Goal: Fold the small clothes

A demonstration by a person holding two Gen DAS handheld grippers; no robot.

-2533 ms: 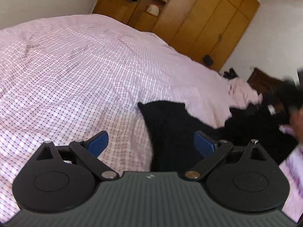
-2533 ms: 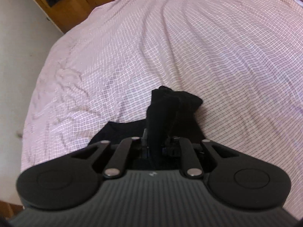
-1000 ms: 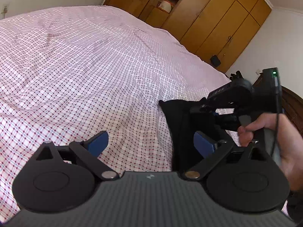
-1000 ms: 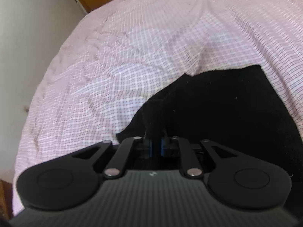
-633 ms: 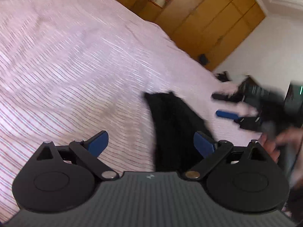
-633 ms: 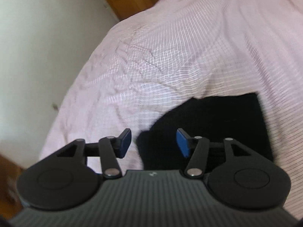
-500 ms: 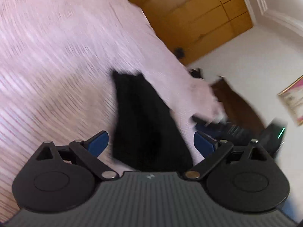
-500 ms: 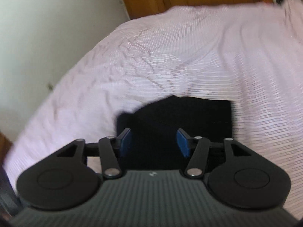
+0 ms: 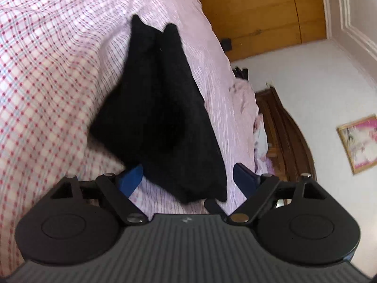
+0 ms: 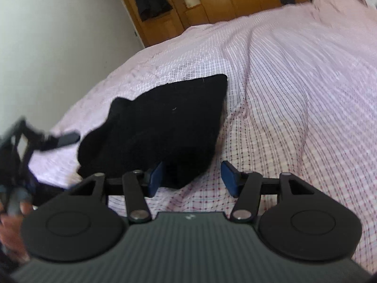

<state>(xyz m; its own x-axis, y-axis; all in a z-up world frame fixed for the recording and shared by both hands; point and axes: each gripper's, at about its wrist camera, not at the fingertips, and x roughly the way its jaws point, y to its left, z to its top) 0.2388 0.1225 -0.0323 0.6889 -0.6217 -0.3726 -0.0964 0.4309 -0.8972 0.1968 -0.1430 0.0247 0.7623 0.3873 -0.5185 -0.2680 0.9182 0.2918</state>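
Left wrist view: black garment point(image 9: 162, 108) flat on the checked bedspread point(image 9: 42, 75); my left gripper point(image 9: 188, 179), jaws wide and closing, straddles its near end without pinching. My right gripper point(image 10: 192, 176), half open, empty, beside its corner.

Black garment point(image 9: 160, 108): matt, fuzzy knit cloth. Bedsheet point(image 9: 47, 70): thin woven checked cotton, wrinkled. Wardrobe point(image 9: 259, 11): smooth, semi-gloss wood. Left gripper point(image 9: 188, 179): matt black plastic, ribbed, shiny metal rivets.
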